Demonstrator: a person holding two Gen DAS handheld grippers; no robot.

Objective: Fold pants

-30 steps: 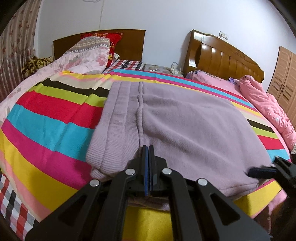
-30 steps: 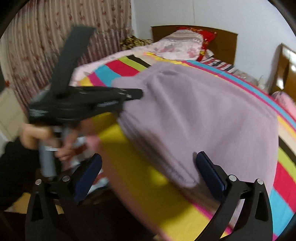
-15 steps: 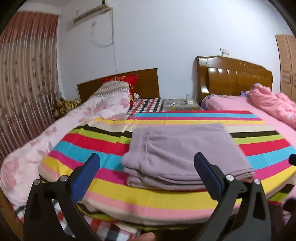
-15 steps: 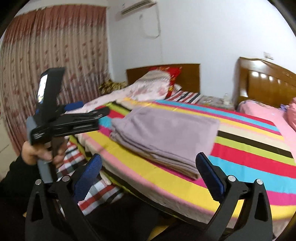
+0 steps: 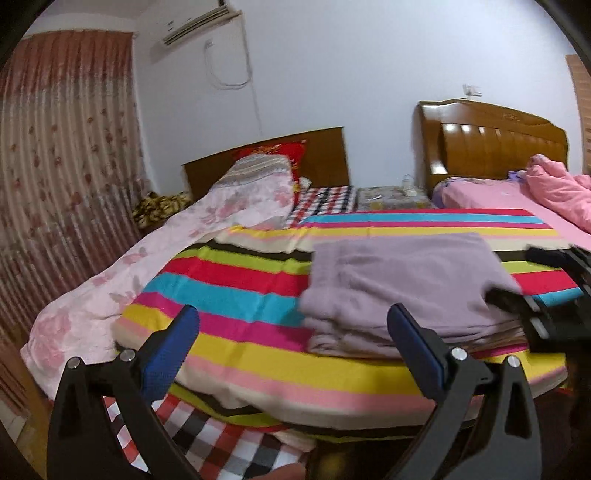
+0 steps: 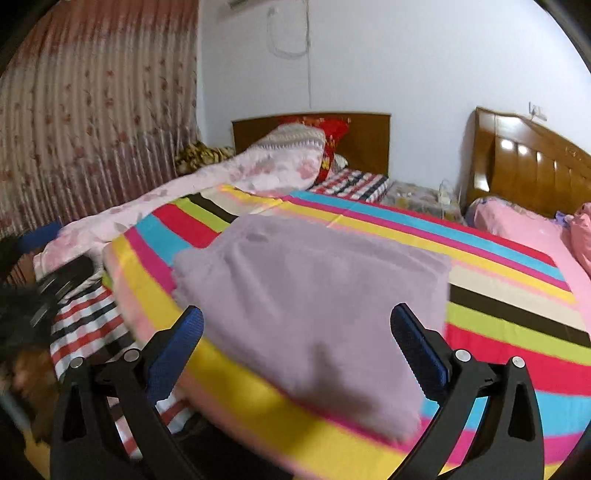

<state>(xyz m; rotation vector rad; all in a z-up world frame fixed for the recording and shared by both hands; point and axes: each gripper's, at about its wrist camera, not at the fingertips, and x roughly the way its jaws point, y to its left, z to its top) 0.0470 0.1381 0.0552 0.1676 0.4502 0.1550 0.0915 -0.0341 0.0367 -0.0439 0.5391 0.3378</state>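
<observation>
Now | pants [image 6: 317, 295] folded compactly, resting on striped blanket [image 5: 258, 291] | left gripper [image 5: 291, 332] wide open, empty, pants at 1 o'clock | right gripper [image 6: 295, 332] wide open, empty | fold judged complete.

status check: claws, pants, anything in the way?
Left claw open, empty. Right claw open, empty. Lilac pants folded in a stack on the striped blanket, neither claw touching. Nothing in the way.

White wall [image 5: 332, 55], air conditioner [image 5: 195, 24] at eleven o'clock; floral curtain [image 5: 66, 147] at nine; two wooden headboards [image 5: 491, 144], perhaps a nightstand [image 5: 388, 197] between.
</observation>
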